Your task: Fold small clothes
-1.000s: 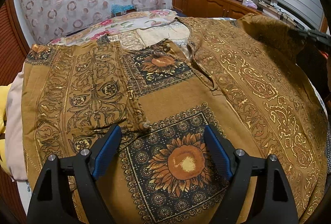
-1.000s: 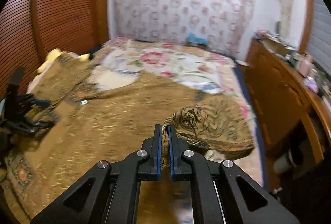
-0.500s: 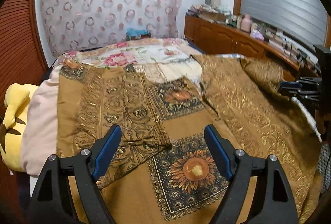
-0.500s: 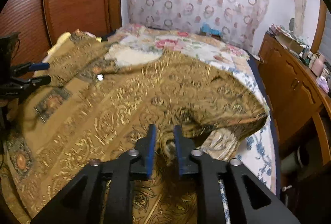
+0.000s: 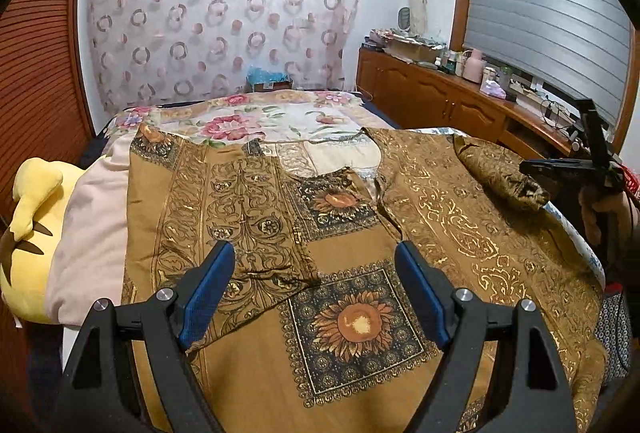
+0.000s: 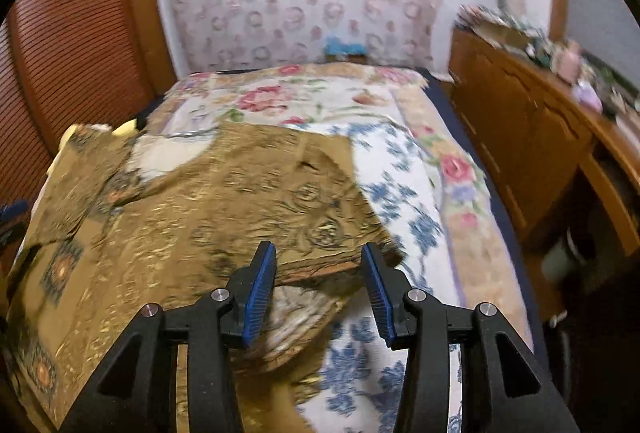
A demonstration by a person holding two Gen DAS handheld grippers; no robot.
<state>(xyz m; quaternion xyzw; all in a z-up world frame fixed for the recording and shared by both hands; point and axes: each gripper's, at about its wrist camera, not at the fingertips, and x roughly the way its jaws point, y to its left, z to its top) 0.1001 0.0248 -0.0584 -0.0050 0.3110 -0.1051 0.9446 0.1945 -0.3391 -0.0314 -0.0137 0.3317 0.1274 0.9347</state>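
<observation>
No readable text, labels, brand names, nos. or signs in either view. The brown garment (image 5: 360,273) carries only printed sunflower and scroll motifs (ornament, not lettering), and the bedspread (image 6: 400,173) only flowers. Items on the wooden cabinet (image 5: 432,101) at the right, incl. bottles and boxes, are too small and blurred to make out any wording.
</observation>
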